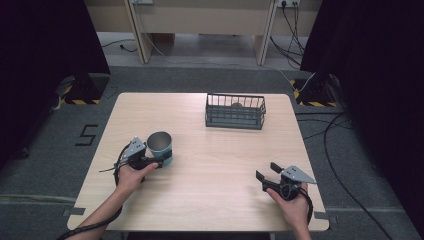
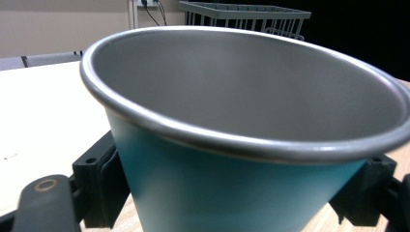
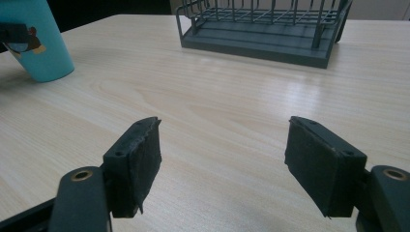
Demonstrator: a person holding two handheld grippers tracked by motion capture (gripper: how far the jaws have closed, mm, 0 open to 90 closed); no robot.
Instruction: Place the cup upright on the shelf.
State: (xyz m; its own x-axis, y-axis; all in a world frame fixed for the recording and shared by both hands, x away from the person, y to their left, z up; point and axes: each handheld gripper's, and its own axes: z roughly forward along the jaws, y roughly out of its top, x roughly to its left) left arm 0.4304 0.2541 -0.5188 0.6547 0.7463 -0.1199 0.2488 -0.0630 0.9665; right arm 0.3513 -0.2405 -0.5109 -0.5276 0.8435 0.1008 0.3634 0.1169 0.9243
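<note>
The left gripper [image 1: 159, 161] has its two black jaws pressed on both sides of a cup [image 1: 160, 146]. The cup stands near the left edge of the table [image 1: 210, 200], a bit closer to the front edge than the back one. I think the jaws squeeze it low down, below the rim, so it will not slip or tip when it is lifted.

The cup is blue-green on the outside and dull grey metal on the inside. It has a smooth rolled rim, and it gets wider toward the top. In the right gripper view a small picture shows on its side.

The right gripper [image 1: 267, 172] sits near the front right corner of the table. Its jaws are spread wide with nothing between them. It looks like it is just waiting. The jaw pads [image 3: 140, 159] are flat, black and a little rough at the edges.

A dark wire basket [image 1: 235, 111] stands near the back edge, well apart from the cup. Something small and brownish lies in it, too small to tell. The table top is pale wood with soft lines in it.
</note>
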